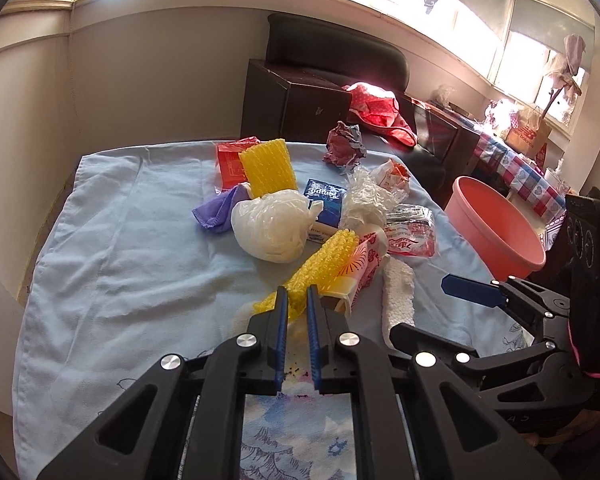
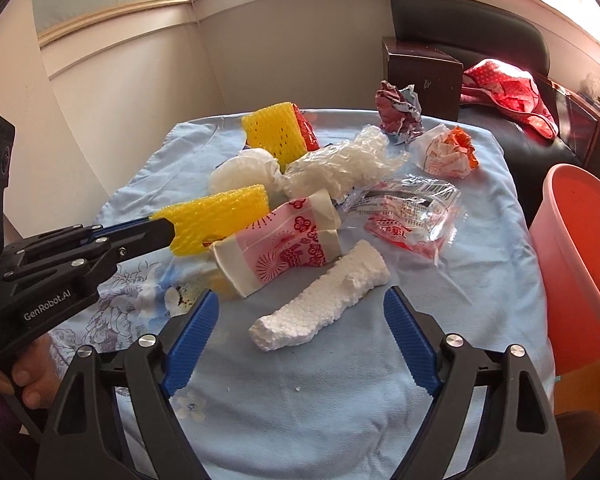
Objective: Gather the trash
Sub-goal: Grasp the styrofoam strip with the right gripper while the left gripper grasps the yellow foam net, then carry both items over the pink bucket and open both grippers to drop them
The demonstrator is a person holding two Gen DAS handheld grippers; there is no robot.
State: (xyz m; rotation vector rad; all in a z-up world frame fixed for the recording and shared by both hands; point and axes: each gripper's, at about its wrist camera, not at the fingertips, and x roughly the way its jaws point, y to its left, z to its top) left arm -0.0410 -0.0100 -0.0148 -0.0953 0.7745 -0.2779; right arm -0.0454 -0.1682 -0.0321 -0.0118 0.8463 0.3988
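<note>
A pile of trash lies on a table under a light blue cloth (image 1: pixel 112 240). My left gripper (image 1: pixel 296 294) is shut on the near end of a yellow foam net (image 1: pixel 320 268), which the right wrist view also shows clamped (image 2: pixel 216 220). Beside the net lies a pink-patterned paper cup (image 2: pixel 284 248) on its side. My right gripper (image 2: pixel 300 300) stands open just in front of a white foam piece (image 2: pixel 320 296), whose near end lies between the blue fingers untouched. A pink bucket (image 2: pixel 580 260) stands off the table's right edge.
Further back lie a white plastic bag (image 1: pixel 270 224), crumpled clear film (image 2: pixel 340 168), a red-printed wrapper (image 2: pixel 408 216), a second yellow net (image 2: pixel 274 130), crumpled paper (image 2: pixel 398 112), a blue pack (image 1: pixel 324 200) and a purple cloth (image 1: pixel 216 212). Dark boxes (image 1: pixel 296 104) stand behind.
</note>
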